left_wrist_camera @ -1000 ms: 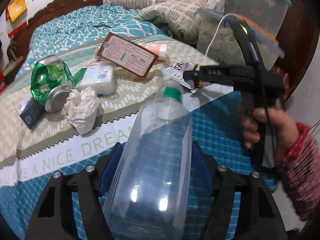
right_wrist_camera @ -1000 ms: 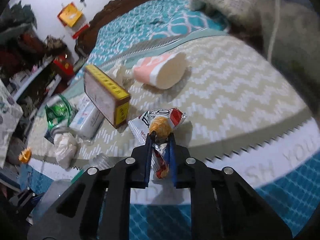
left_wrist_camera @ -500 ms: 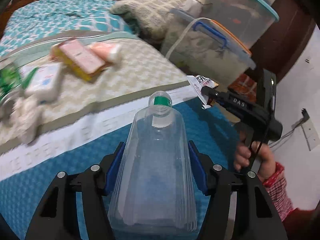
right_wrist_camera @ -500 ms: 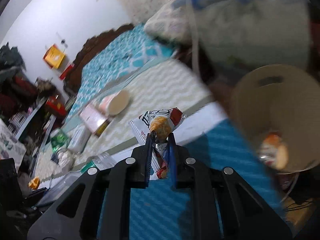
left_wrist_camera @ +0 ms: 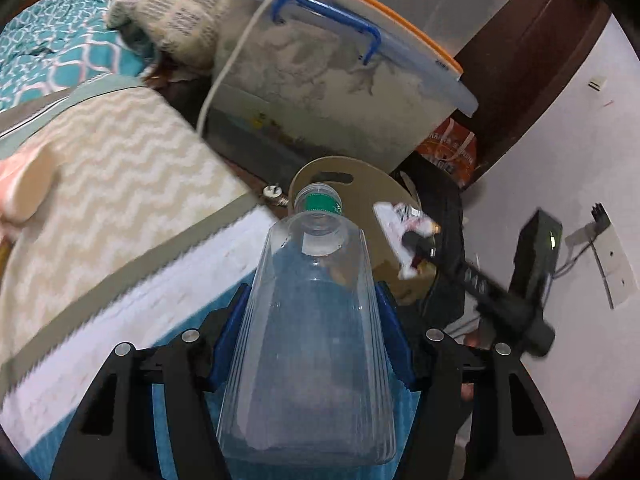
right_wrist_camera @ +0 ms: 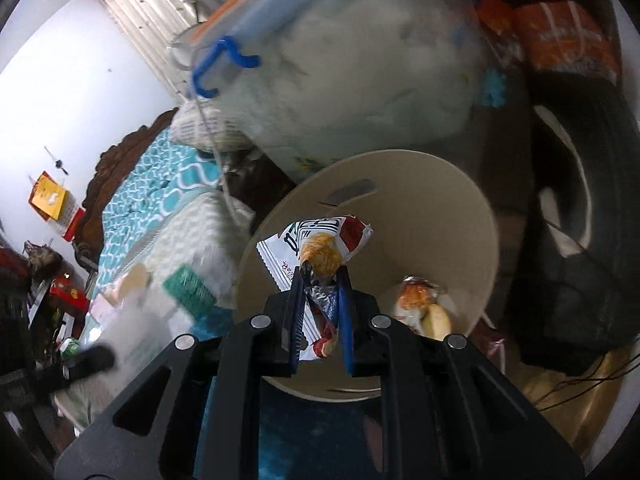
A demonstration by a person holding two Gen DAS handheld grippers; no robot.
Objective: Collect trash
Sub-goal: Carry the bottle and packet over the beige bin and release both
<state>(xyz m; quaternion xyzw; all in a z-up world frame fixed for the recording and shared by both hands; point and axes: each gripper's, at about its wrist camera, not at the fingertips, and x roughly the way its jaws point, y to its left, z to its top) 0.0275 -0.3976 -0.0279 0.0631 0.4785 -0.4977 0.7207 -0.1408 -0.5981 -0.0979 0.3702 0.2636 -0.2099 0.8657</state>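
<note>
My left gripper [left_wrist_camera: 314,308] is shut on a clear empty plastic bottle [left_wrist_camera: 312,328] with a green neck ring, its mouth pointing at a beige round trash bin [left_wrist_camera: 362,184] beside the bed. My right gripper [right_wrist_camera: 322,276] is shut on a red-and-white snack wrapper [right_wrist_camera: 320,240] and holds it over the open bin [right_wrist_camera: 432,208]. Food scraps [right_wrist_camera: 424,308] lie inside the bin. In the left wrist view the right gripper [left_wrist_camera: 416,240] hangs over the bin with the wrapper [left_wrist_camera: 400,220]. The bottle shows blurred at the left of the right wrist view [right_wrist_camera: 132,320].
Large clear storage boxes [left_wrist_camera: 332,80] with a blue handle stand behind the bin. The bed [left_wrist_camera: 100,168] with a zigzag blanket lies left, with more litter on it [right_wrist_camera: 128,288]. A black bag [right_wrist_camera: 580,240] sits right of the bin. A wall socket [left_wrist_camera: 608,256] is at right.
Both grippers swung right, away from the bed toward the bin. The right gripper now holds the wrapper over the bin's opening; the bottle now points at the bin.
</note>
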